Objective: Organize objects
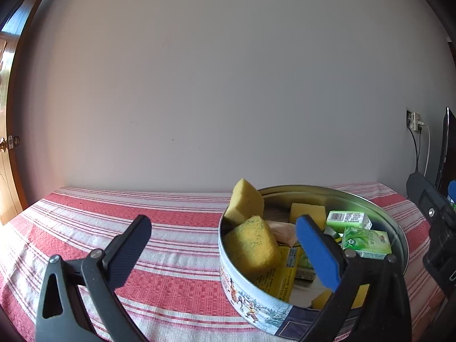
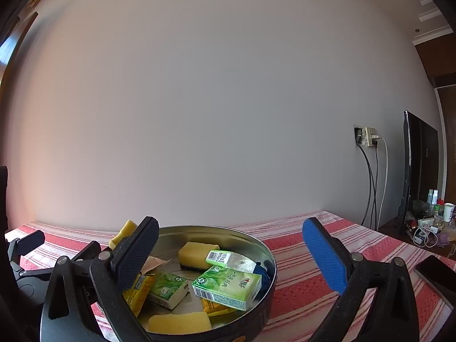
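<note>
The round metal tin (image 1: 285, 307) of yellow sponges (image 1: 250, 245) and green packs (image 2: 228, 286) sits on the striped counter (image 1: 171, 222). Both the left claw (image 1: 225, 252) and right claw (image 2: 230, 252) are wide open, holding nothing. Only the right view shows a dark phone (image 2: 436, 276)

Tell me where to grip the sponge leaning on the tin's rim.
Grip the sponge by its upper half, which sticks above the tin rim, coming from above with the fingers across its two broad faces. It stands tilted against the wall, so its lower half is probably blocked by the second sponge.
</note>
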`<state>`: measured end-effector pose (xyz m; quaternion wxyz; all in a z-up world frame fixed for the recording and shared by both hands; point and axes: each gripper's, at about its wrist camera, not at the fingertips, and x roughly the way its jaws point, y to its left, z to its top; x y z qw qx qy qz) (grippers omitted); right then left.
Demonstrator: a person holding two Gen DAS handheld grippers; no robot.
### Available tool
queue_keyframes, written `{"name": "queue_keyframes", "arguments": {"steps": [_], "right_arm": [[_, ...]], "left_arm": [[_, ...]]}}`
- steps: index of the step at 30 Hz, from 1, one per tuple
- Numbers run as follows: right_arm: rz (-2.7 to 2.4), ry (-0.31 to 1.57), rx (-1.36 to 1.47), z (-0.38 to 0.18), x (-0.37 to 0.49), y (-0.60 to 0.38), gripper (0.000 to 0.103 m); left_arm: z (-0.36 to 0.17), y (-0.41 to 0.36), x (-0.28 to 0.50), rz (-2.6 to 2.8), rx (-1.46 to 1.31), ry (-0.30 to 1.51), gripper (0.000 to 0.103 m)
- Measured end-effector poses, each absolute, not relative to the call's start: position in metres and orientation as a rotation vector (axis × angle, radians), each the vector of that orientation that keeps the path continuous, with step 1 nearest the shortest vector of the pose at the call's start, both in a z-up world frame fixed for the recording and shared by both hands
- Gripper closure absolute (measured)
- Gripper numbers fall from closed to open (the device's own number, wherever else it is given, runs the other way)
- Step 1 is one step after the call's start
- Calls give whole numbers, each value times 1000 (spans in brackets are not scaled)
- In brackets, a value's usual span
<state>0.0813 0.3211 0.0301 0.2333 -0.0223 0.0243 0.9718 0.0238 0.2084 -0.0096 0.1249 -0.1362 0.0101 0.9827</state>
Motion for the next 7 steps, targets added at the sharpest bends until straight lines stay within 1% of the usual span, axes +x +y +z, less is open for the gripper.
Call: {"name": "queue_keyframes", "arguments": {"steps": [7], "right_arm": [[2649, 77, -81, 29, 80, 323, 1]], "left_arm": [[-10, 211, 21, 2876, -409, 33, 0]]}}
